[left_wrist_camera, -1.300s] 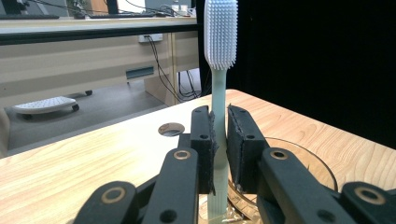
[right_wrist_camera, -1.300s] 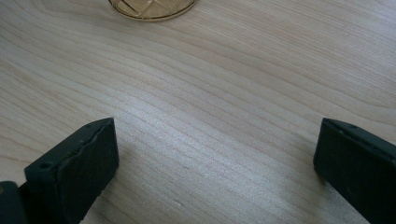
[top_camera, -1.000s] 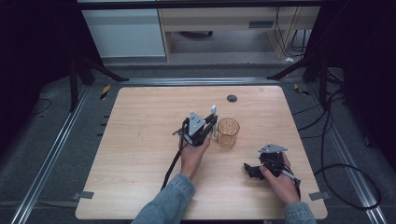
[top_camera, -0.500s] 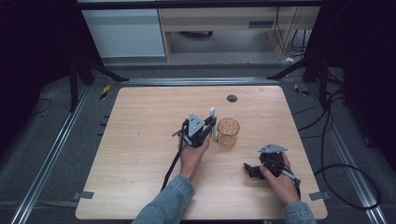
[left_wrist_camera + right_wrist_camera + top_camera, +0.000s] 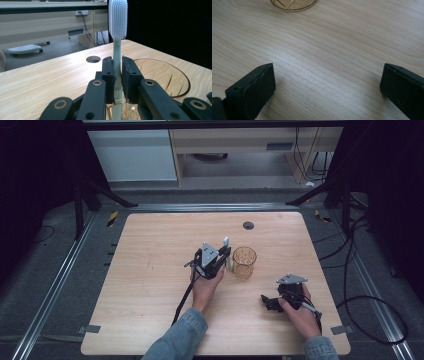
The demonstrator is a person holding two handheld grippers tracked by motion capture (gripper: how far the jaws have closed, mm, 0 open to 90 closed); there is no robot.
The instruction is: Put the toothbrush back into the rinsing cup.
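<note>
Change since earlier frames: nothing has shifted; both hands, the toothbrush and the cup sit where they were a second ago.
Left gripper: left gripper (image 5: 223, 254) sits near the middle of the table (image 5: 150, 270), its jaws pressed together on the stem of a white toothbrush (image 5: 117, 37).
Toothbrush in left gripper view: stem runs up from between the two black pads (image 5: 110, 72), bristled head well above the tips, bristles facing left in that view, brush close to upright.
Toothbrush in high view: white head (image 5: 226, 241) pokes out past the gripper's tip, just left of the cup.
Cup: amber see-through cup (image 5: 244, 262) with a cut pattern stands upright just to the right of the left gripper; whether it touches the gripper I cannot tell.
Cup rim in left gripper view: rim (image 5: 175, 75) curves just right of the jaws, below the brush head.
Table hole: dark round grommet (image 5: 248, 225) lies beyond the cup, toward the far edge.
Right gripper: right gripper (image 5: 265, 301) rests low near the table's front right, well apart from the cup, jaws wide apart with bare wood between them.
Right gripper view: cup's base (image 5: 293, 5) shows at the top edge, far from both pads (image 5: 254, 87).
</note>
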